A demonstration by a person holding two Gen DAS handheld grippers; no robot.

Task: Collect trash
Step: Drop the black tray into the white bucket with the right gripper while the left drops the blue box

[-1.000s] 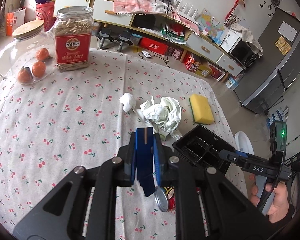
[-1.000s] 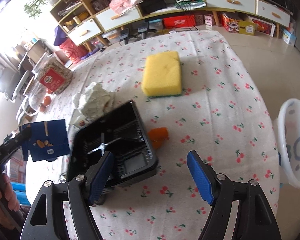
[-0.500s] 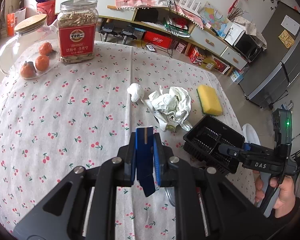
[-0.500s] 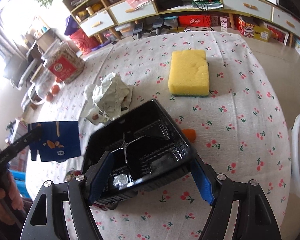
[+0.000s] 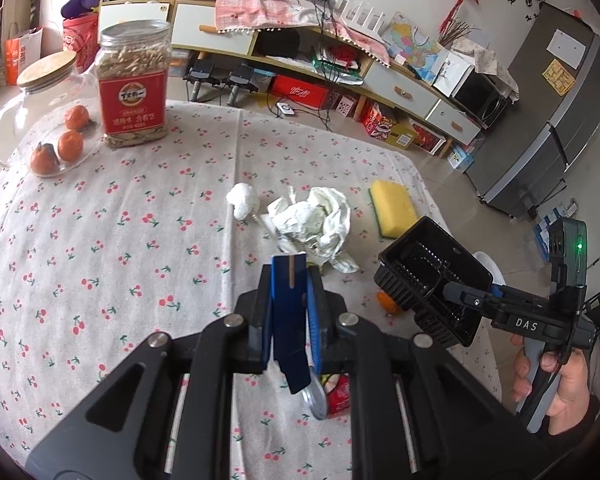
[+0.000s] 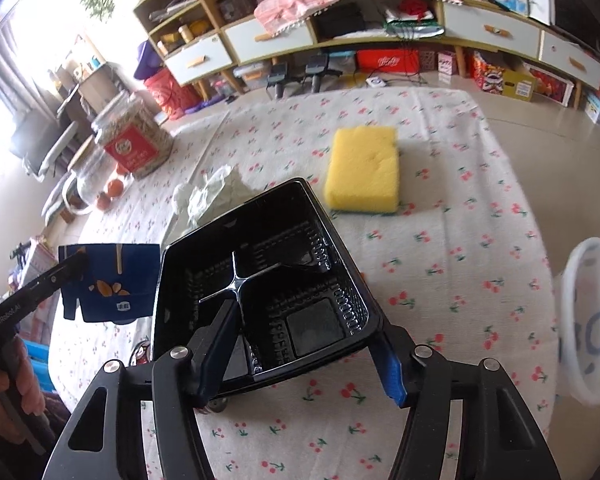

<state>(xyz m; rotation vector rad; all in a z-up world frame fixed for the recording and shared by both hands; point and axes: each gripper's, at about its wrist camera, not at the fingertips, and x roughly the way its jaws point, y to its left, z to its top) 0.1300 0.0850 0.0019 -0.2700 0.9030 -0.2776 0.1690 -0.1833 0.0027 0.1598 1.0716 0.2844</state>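
Lifting a black plastic food tray tilted above the cherry-print tablecloth, the right gripper is closing on its wall. The left gripper pinches a blue wrapper. Next likely: carrying both to the white bin beside the table.

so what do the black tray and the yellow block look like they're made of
Tray: looks like thin moulded plastic, glossy black; it has ribbed walls, pressed dividers and shiny highlights. Yellow block: looks like foam sponge, matte and finely pitted, with a thin green layer along its bottom edge, probably a scouring pad.
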